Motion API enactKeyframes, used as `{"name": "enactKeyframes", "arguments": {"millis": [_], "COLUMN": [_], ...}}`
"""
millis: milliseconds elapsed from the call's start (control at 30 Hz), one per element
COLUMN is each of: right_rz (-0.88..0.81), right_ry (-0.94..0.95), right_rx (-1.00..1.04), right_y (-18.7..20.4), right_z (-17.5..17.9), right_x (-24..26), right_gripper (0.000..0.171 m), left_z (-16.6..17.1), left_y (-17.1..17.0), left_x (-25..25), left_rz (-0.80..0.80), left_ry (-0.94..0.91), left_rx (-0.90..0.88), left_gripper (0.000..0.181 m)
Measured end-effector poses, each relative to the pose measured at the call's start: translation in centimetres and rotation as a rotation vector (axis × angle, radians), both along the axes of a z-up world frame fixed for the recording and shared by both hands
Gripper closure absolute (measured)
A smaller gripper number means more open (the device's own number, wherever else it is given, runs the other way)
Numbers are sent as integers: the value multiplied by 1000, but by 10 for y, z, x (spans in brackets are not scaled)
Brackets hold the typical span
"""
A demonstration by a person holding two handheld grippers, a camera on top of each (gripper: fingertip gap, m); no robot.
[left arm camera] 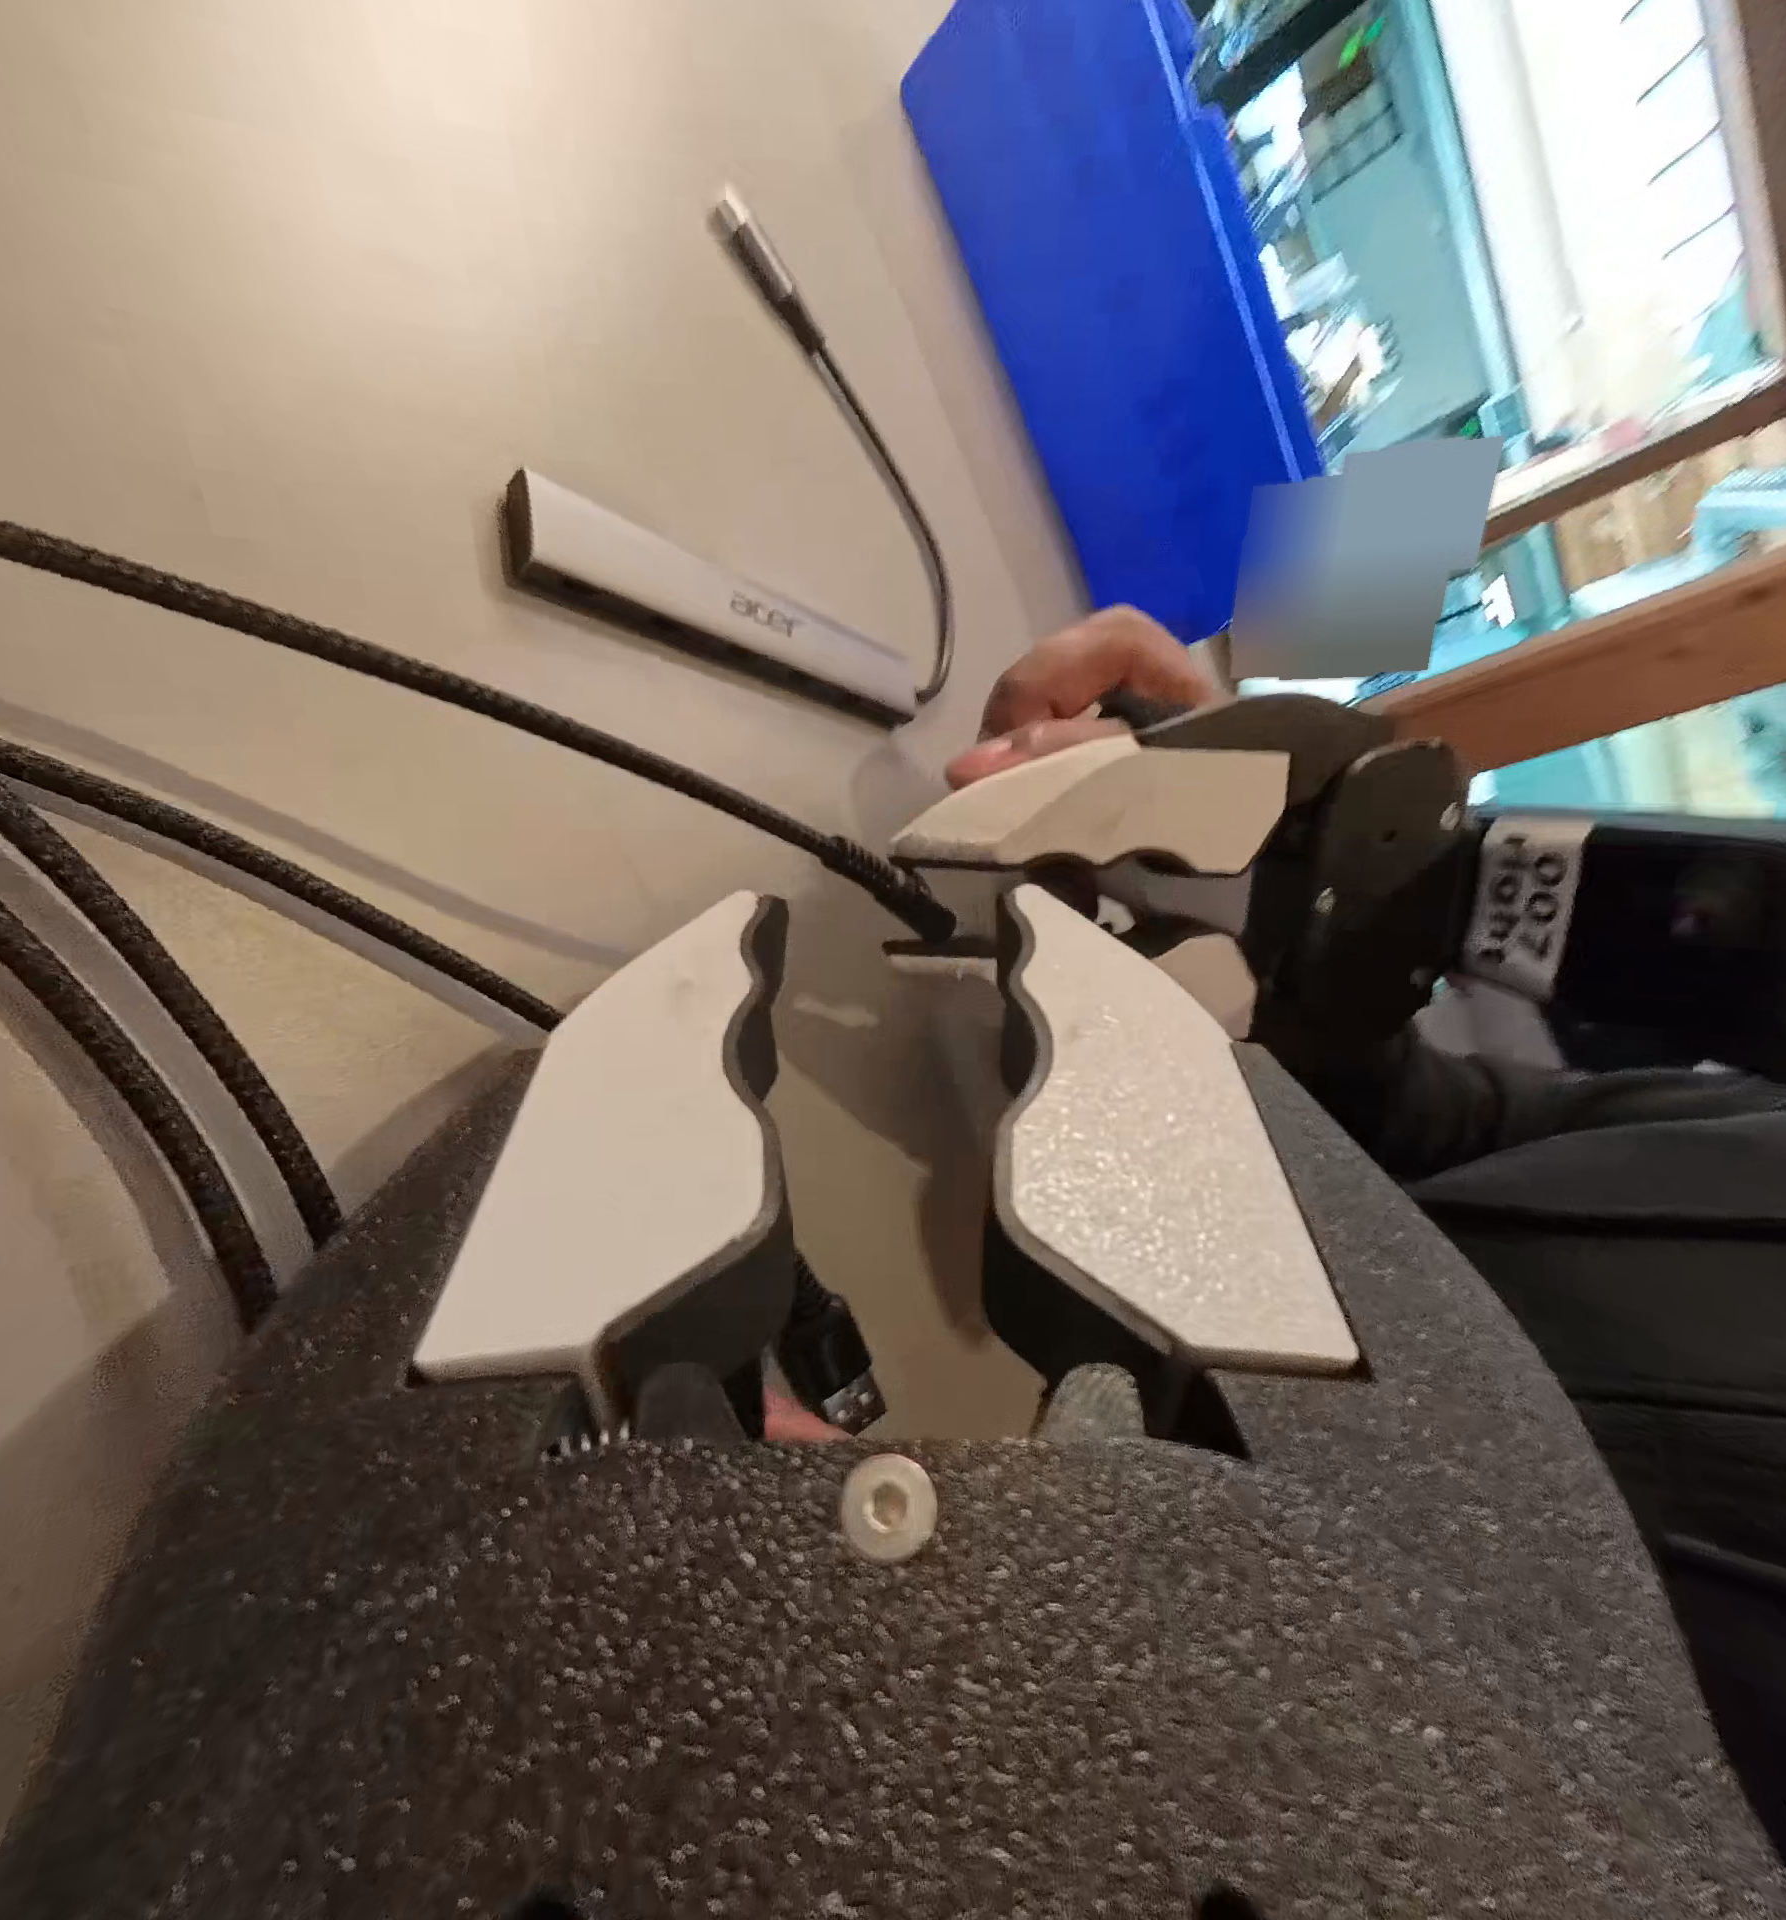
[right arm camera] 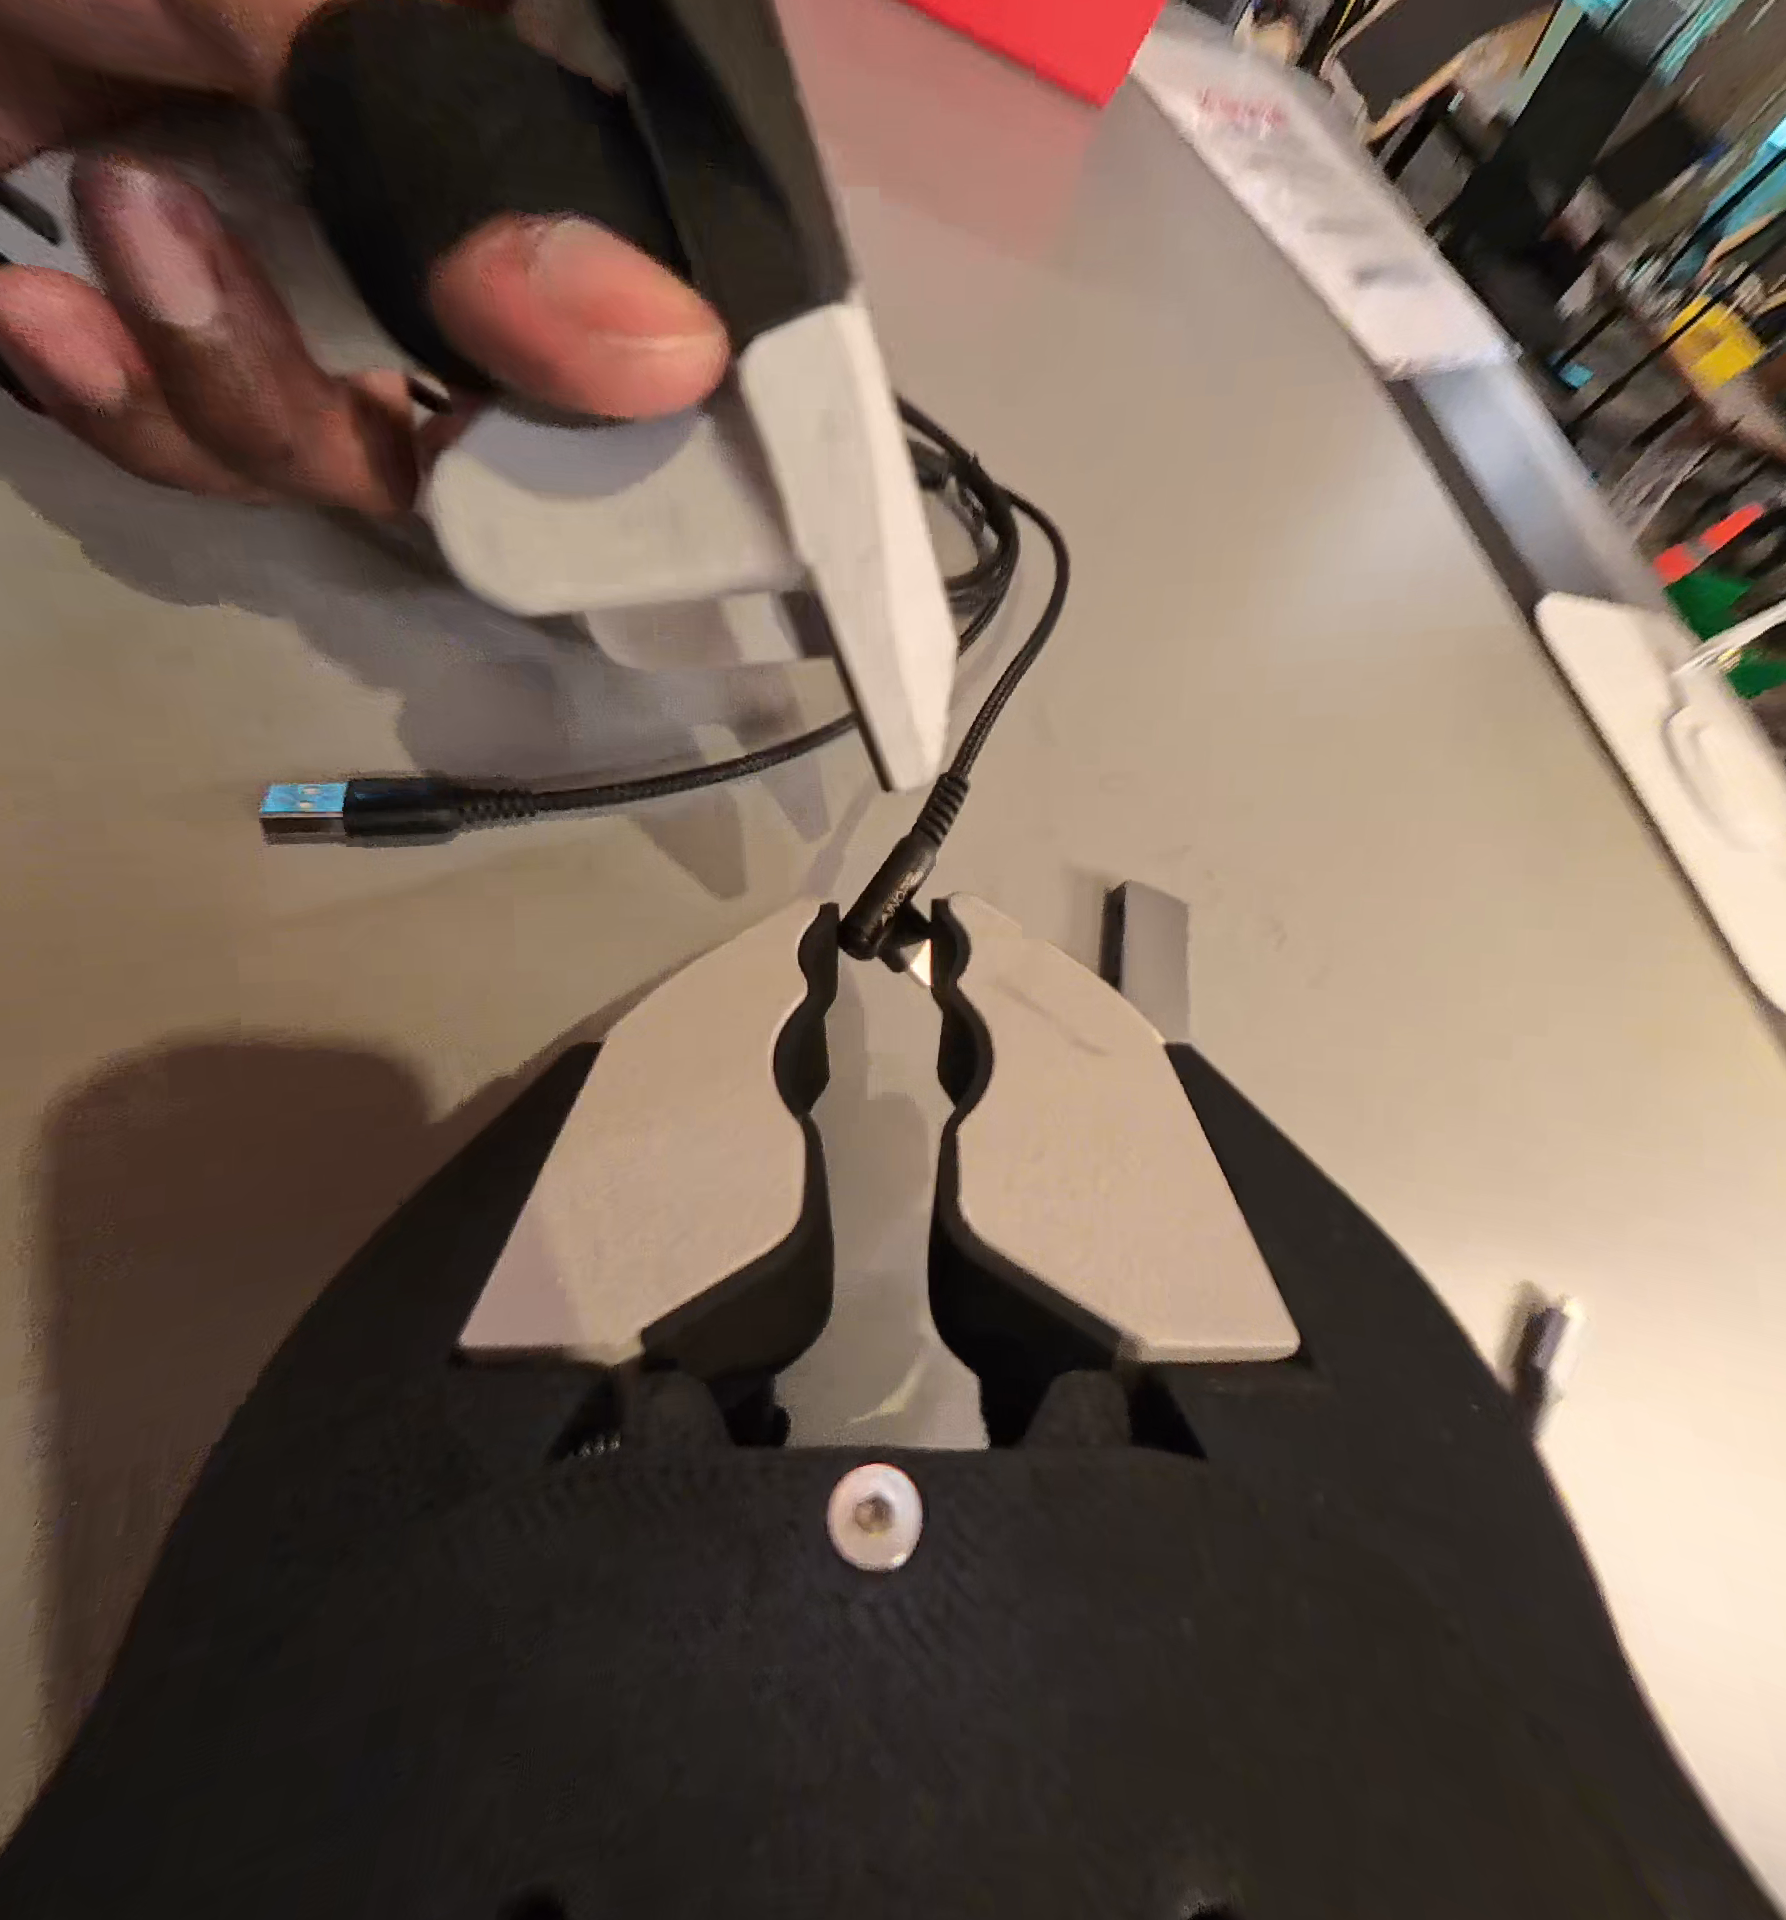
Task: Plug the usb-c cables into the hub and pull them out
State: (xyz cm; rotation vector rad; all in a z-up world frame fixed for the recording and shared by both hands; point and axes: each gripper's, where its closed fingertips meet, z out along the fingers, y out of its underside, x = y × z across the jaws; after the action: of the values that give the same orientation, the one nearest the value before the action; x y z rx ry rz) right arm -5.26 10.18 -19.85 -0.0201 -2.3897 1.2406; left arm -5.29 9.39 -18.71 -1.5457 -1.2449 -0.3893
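Right claw [right arm camera: 884, 925] grips a cable plug [right arm camera: 894, 902]; left claw [left arm camera: 884, 925] gapes empty; hub [left arm camera: 707, 597], upper left, has nothing plugged in.

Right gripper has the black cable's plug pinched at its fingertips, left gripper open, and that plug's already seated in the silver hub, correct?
Not seated. In the left wrist view the silver hub lies apart on the table, away from the plug. The right wrist view shows the right gripper pinching the black cable's plug at its fingertips in the air. The left gripper is open, as stated.
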Motion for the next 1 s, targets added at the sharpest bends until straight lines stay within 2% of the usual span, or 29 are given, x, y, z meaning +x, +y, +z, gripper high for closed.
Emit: {"name": "enactKeyframes", "arguments": {"millis": [33,167,367,433,500,600,700,833,1000], "right_rz": [5,4,8,5,6,7,-7,-48,-108], "right_ry": [36,155,188,203,227,205,130,-101,-355], "right_rx": [-5,-29,-52,-71,-97,-126,-165,-242,-397], "right_y": [0,-1,0,0,1,1,3,5,-2], "right_z": [3,14,17,20,24,27,30,33,46], "right_x": [0,-1,0,0,1,3,4,2,-3], "right_gripper": [155,160,161,161,161,160,151,134,133], "left_z": [3,4,9,11,14,19,27,41,51], "left_y": [1,13,19,20,18,19,15,11,13], "left_x": [-1,5,0,-1,-2,-1,-5,-7,-6], "left_rz": [13,-13,30,41,60,65,91,79,61], "left_ry": [-17,-74,-108,-129,-134,-123,-64,57,174], "left_rx": [43,122,239,293,350,422,447,442,439], "left_gripper": [141,141,149,154,168,172,173,172,173]}}
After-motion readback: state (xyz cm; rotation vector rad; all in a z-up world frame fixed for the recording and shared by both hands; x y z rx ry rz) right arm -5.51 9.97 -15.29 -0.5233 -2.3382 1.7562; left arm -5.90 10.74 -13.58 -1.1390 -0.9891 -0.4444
